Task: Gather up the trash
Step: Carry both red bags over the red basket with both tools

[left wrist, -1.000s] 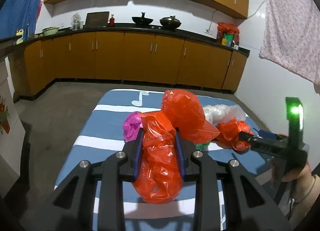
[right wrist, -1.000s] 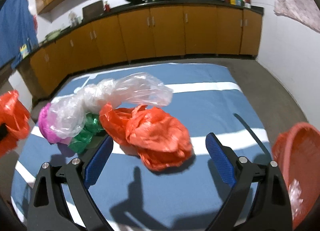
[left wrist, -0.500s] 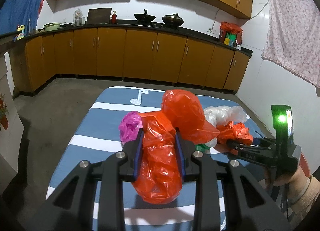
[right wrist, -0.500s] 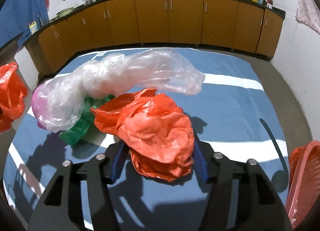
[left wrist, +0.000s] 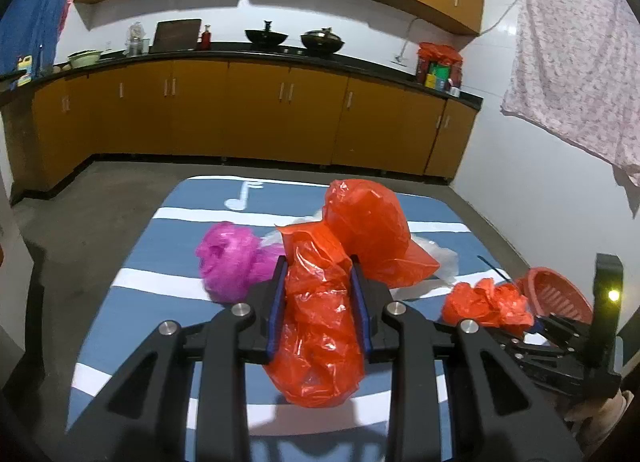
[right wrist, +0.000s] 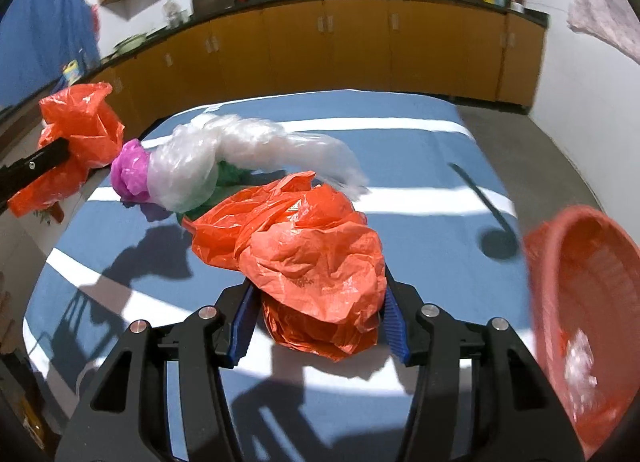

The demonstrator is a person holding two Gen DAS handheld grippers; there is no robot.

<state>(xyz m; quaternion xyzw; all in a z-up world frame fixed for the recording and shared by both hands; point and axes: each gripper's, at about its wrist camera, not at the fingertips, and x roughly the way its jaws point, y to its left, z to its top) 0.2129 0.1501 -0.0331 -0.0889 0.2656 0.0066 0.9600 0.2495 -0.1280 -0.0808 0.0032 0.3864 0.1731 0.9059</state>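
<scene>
The left gripper (left wrist: 318, 304) grips an orange bag (left wrist: 320, 338). The right gripper (right wrist: 318, 320) clamps another orange bag (right wrist: 312, 262) near the tabletop's (right wrist: 400, 150) right edge, beside the red basket (right wrist: 592, 302) holding clear plastic (right wrist: 580, 366).

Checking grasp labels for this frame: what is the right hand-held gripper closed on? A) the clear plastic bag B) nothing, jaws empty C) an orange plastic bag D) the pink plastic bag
C: in the right wrist view the right hand-held gripper has its blue pads pressed on either side of a crumpled orange plastic bag, while the clear plastic bag and the pink plastic bag lie farther back on the blue striped tablecloth.
</scene>
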